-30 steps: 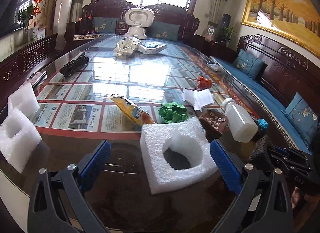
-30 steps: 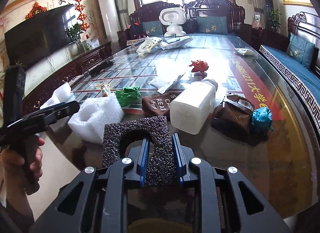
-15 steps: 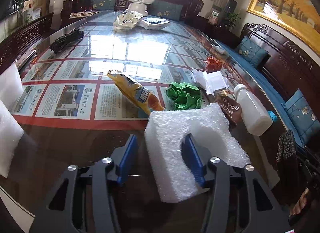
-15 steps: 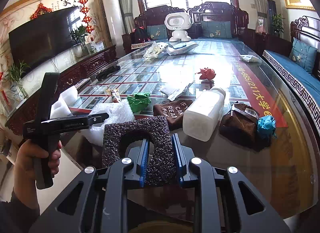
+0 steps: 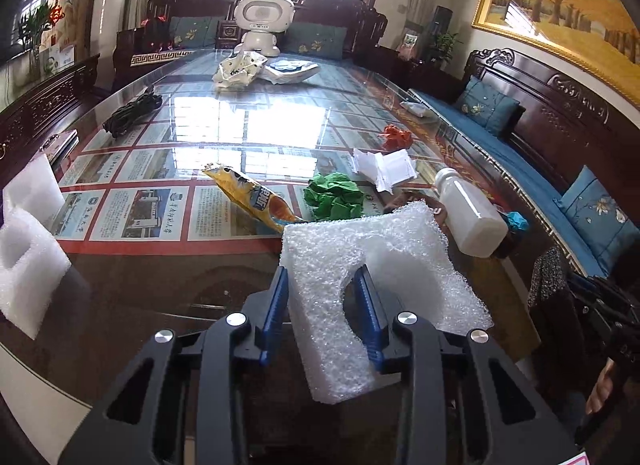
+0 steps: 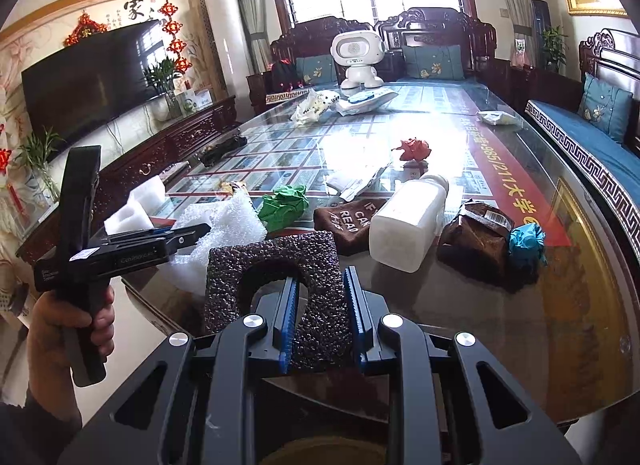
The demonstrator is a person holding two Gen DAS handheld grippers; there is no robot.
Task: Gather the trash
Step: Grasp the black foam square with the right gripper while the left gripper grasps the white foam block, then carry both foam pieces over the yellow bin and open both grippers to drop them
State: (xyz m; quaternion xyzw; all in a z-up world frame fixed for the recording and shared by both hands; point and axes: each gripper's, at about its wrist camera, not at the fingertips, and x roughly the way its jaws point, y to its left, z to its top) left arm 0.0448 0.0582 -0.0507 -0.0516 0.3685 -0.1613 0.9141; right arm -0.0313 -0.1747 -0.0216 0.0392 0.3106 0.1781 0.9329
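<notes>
1. Trash lies scattered over the near end of the glass-topped desk (image 5: 248,133): a yellow snack wrapper (image 5: 252,197), green crumpled paper (image 5: 334,195), a white plastic bottle (image 5: 472,221) on its side, and red crumpled paper (image 5: 396,137).
2. Only the right wrist view shows the brown bag (image 6: 474,239) and blue wad (image 6: 526,241) beyond the bottle, and a hand (image 6: 68,321) gripping the left tool's handle.
3. Only the left wrist view shows two white foam blocks (image 5: 28,249) at the desk's left edge.
4. No container for the trash is in sight.
5. The left gripper (image 5: 324,305) is closing on one leg of a white foam piece (image 5: 360,277), pads pressing it.
6. The right gripper (image 6: 322,311) is clamped on a dark foam piece (image 6: 280,265).
</notes>
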